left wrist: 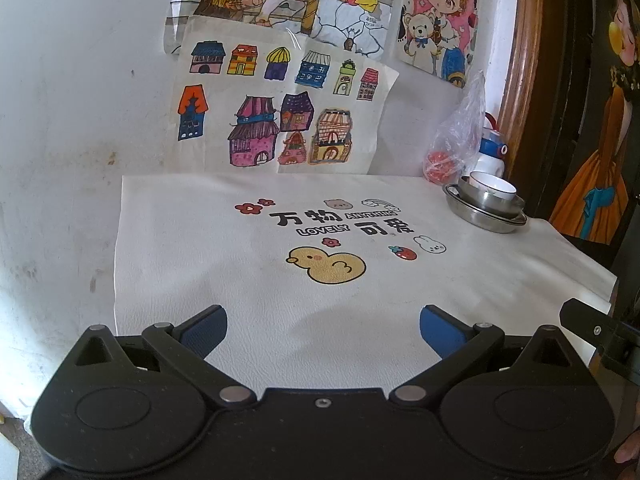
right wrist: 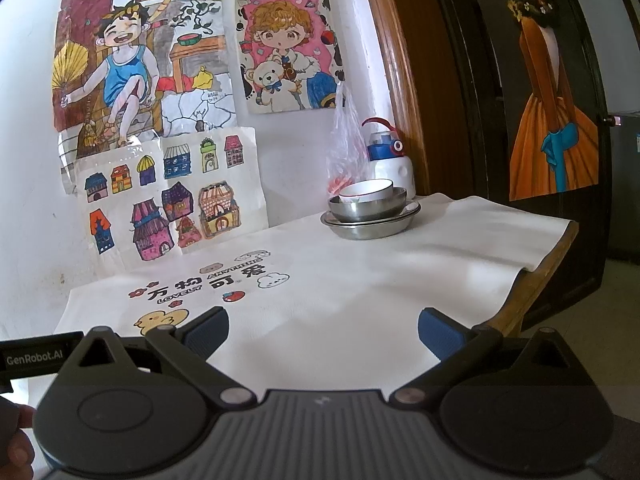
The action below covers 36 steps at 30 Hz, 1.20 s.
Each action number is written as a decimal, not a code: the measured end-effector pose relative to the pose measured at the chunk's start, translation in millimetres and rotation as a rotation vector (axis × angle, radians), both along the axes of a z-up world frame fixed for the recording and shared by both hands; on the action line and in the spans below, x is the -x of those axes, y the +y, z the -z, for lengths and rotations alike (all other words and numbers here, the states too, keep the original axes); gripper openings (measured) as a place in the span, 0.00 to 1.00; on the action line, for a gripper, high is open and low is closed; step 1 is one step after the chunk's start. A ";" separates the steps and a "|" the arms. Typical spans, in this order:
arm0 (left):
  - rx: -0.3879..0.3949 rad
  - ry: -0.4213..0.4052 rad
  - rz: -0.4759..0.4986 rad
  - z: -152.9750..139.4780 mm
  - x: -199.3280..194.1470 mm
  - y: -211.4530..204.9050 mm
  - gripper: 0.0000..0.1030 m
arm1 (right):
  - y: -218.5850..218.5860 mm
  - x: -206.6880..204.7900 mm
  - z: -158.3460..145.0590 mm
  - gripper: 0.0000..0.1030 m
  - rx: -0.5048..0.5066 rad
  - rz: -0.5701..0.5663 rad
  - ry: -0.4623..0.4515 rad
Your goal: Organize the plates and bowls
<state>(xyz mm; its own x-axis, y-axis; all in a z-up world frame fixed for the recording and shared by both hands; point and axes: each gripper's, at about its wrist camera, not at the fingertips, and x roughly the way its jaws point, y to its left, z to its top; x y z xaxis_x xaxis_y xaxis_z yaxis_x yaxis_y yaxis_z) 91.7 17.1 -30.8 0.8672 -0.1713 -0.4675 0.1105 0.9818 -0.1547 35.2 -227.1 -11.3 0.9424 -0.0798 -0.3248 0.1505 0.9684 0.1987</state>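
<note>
A nested stack is seen at the far right corner of the white tablecloth (right wrist: 360,280): a white bowl (right wrist: 367,190) is set inside a steel bowl (right wrist: 370,208), which is seated in a shallow steel plate (right wrist: 372,226). Something reddish may lie against the white bowl's near rim, though this cannot be made out. Just behind the stack, a clear plastic bag (right wrist: 345,148) and a white bottle (right wrist: 390,160) are stood against the wall. Well short of the stack, the left gripper (left wrist: 323,330) and right gripper (right wrist: 323,330) are held over the cloth, jaws spread wide, nothing grasped.
</note>
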 end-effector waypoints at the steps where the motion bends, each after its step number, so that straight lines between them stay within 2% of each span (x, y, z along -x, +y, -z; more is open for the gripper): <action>1: -0.001 -0.001 0.000 -0.1 0.5 -0.2 0.99 | 0.0 0.0 0.0 1.00 0.000 0.000 0.000; 36: 0.002 0.021 -0.015 -0.9 0.0 0.5 0.99 | -0.2 -0.2 1.6 1.00 0.020 0.003 -0.002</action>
